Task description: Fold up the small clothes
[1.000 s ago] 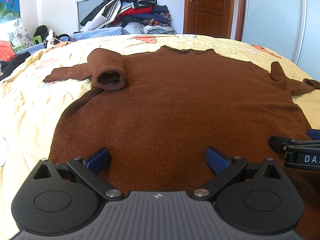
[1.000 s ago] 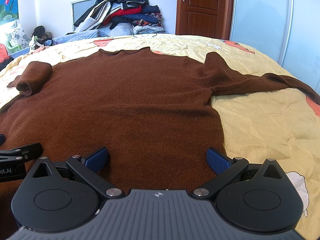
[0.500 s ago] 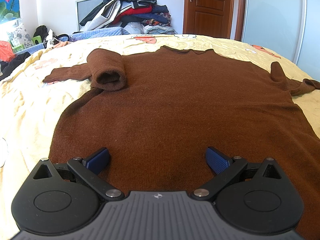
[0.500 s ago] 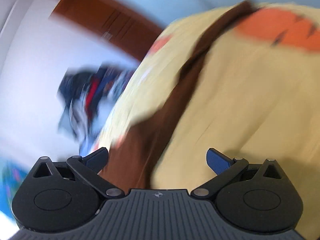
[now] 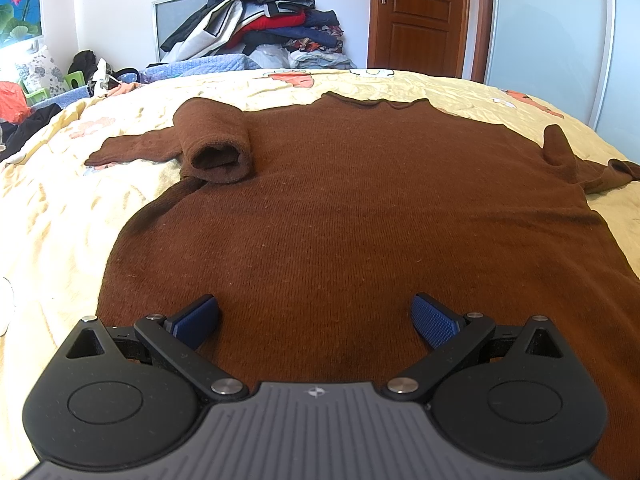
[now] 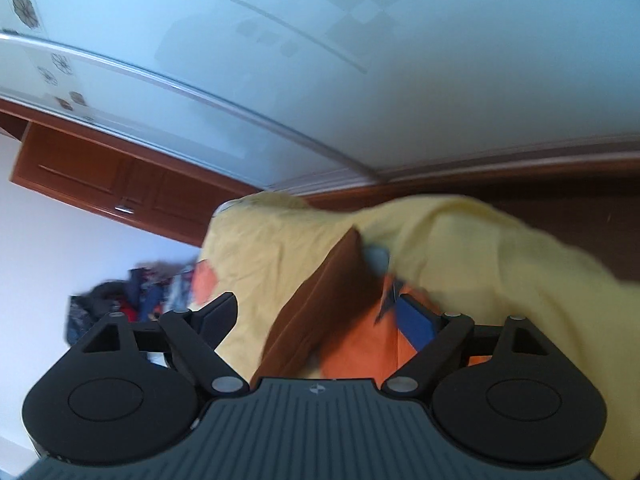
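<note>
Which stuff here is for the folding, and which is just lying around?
For the folding: brown sweater, left tool, right tool.

Just lying around: pile of clothes, yellow bedspread, door, wardrobe.

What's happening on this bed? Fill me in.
A person with a gripper in each hand is folding a brown sweater spread flat on a yellow bedsheet. The left gripper hovers open over the hem. The right gripper, also open and rolled sideways, is reaching along the sweater's right sleeve. The left sleeve is already doubled back near the shoulder.
</note>
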Tool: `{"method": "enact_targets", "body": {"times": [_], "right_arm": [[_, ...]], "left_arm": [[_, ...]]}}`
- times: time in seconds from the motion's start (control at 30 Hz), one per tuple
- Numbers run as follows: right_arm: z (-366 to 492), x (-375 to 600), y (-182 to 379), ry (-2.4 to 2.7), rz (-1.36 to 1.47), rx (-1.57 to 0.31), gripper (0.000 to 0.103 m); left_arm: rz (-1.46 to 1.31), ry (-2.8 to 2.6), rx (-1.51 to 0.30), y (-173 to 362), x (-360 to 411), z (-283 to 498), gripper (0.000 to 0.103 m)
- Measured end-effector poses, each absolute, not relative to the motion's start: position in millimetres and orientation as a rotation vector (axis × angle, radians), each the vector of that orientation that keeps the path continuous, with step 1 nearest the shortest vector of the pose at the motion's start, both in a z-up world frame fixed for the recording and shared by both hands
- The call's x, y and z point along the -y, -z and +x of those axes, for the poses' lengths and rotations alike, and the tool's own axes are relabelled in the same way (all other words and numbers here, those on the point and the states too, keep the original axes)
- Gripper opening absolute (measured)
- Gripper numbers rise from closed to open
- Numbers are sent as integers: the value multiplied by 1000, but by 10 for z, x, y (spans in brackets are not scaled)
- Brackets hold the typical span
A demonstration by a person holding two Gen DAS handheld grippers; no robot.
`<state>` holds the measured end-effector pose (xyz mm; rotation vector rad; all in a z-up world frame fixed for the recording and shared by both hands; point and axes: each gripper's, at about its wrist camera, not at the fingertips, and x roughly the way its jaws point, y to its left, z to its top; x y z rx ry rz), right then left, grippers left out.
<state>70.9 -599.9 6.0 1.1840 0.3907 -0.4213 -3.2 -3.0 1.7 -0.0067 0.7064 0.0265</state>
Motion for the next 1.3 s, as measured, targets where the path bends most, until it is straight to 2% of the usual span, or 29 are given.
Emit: {"method": "enact_targets", "body": {"times": [0.07, 0.13, 0.2, 0.23, 0.27, 0.4, 0.63, 0.83, 1.03, 1.17, 1.23, 1.27, 1.3], "right_arm": [[859, 6043, -113, 421, 1138, -404, 77], [928, 6087, -167, 404, 1078, -415, 61], [1059, 6109, -170, 378, 1029, -460, 29], [1106, 6102, -163, 376, 1005, -480, 23], [1133, 6093, -162, 381, 984, -491, 20], [1077, 6032, -284, 372, 962, -445, 19], [1103, 5861, -555, 306, 925, -402, 19], [1253, 5393, -1082, 140, 813, -356, 19], [1655, 4040, -1582, -259, 666, -358, 19], [1959, 2890, -1539, -511, 647, -416, 20], [2049, 2428, -1352, -581, 668, -480, 35], [2047, 2251, -1249, -598, 684, -525, 58], [1994, 2135, -1124, -609, 706, -562, 76]], "left_arm": [[-7, -27, -706, -17, 30, -32, 103], [-7, -27, -706, -17, 30, -32, 103], [-7, -27, -706, -17, 30, -33, 103], [-7, -26, -706, -17, 30, -32, 103], [-7, -26, -706, -17, 31, -32, 103], [-9, -24, -705, -27, 37, -33, 103], [-14, -19, -704, -33, 42, 5, 103], [-14, -19, -703, -31, 41, 9, 103], [-13, -19, -704, -30, 39, 8, 103], [-14, -19, -703, -30, 37, 7, 103], [-14, -17, -703, -24, 26, 3, 103], [-15, -15, -703, -25, 21, 3, 103], [-15, -15, -702, -26, 21, 3, 103]]}}
